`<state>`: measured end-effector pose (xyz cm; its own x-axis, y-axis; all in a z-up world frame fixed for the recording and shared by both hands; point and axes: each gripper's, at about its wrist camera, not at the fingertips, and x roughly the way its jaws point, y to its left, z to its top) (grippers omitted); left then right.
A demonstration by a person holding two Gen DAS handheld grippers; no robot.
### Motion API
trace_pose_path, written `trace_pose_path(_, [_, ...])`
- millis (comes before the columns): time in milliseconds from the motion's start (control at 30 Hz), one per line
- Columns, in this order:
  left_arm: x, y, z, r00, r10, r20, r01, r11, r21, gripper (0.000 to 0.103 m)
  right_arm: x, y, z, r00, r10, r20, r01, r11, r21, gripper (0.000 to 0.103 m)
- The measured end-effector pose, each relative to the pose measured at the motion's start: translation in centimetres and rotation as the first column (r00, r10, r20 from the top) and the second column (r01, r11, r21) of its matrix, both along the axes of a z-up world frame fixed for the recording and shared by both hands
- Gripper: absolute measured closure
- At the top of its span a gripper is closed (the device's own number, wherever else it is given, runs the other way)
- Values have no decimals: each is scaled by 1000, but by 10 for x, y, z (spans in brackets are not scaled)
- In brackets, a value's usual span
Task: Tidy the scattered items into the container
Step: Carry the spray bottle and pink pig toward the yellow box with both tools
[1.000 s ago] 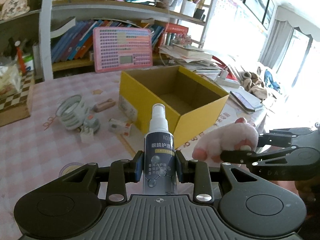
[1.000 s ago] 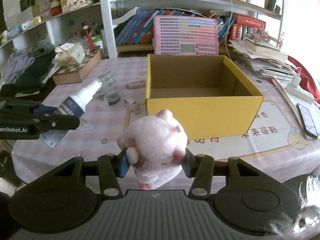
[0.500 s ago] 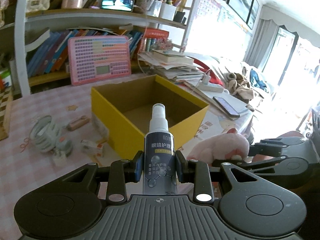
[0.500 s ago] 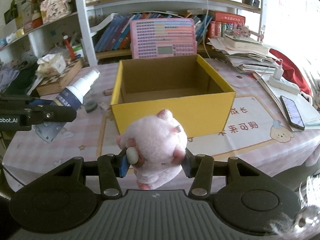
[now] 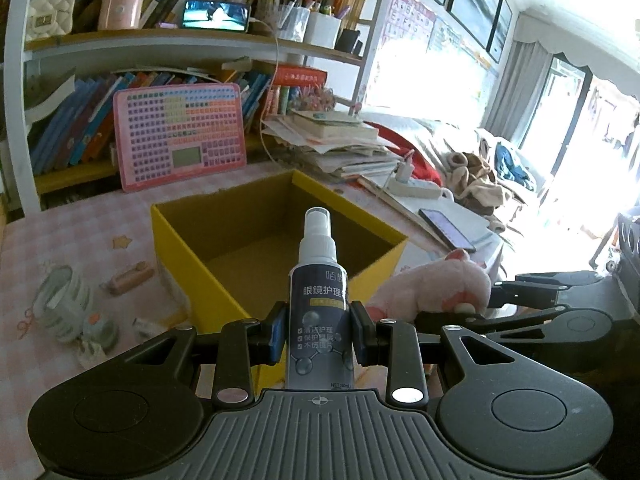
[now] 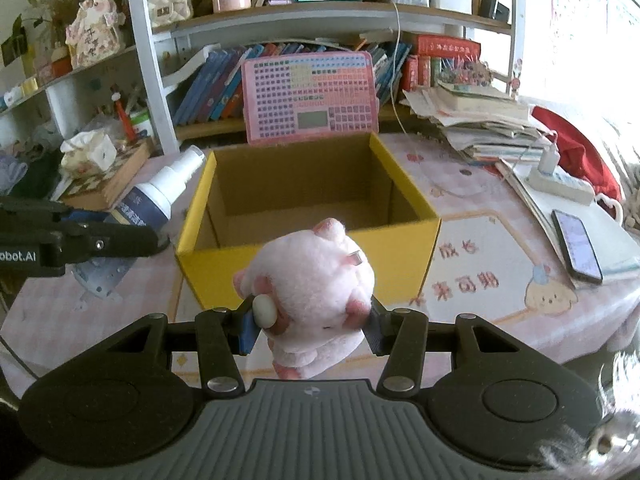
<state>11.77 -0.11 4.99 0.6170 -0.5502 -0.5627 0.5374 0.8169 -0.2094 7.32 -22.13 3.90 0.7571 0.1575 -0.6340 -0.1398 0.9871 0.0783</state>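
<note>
- Left wrist view: my left gripper (image 5: 319, 336) has its jaws clamped on the dark body of a lens-cleaner spray bottle (image 5: 319, 312), which stands upright with its white nozzle on top.
- Beyond the bottle sits the yellow cardboard box (image 5: 188, 264), open at the top, with bare brown card inside and nothing in it that I can see.
- To the right in that view, my right gripper (image 5: 460, 312) reaches in from the side with the pink plush toy (image 5: 436, 284) between its jaws, just beside the box's near corner.
- On the pink checked bench (image 5: 60, 232), left of the box, lie a coiled white cable (image 5: 66, 304), a small brown oblong item (image 5: 130, 280) and some little pieces too blurred for me to name.
- Right wrist view: my right gripper (image 6: 310, 326) has its jaws closed on the pink plush toy (image 6: 316, 276), pressing it at both sides, a short way out from the box's near yellow wall (image 6: 304, 276).
- At the left edge there my left gripper (image 6: 132, 232) holds the spray bottle (image 6: 160, 196), tilted, its nozzle near the box's left wall.
- A pink toy keyboard board (image 6: 310, 96) leans against the bookshelf (image 6: 320, 12) behind the box.
- A smartphone (image 6: 576, 246) lies on papers to the right, well apart from the box.
</note>
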Motion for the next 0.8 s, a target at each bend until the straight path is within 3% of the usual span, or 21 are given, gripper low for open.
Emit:
trace_pose_path(433, [37, -18, 5, 997, 66, 48, -66, 998, 1, 72, 60, -14, 20, 991, 101, 94, -102, 995, 14, 55])
trace_pose_path(800, [63, -34, 1, 987, 159, 37, -160, 987, 7, 72, 108, -22, 22, 970, 212, 123, -214, 977, 7, 55])
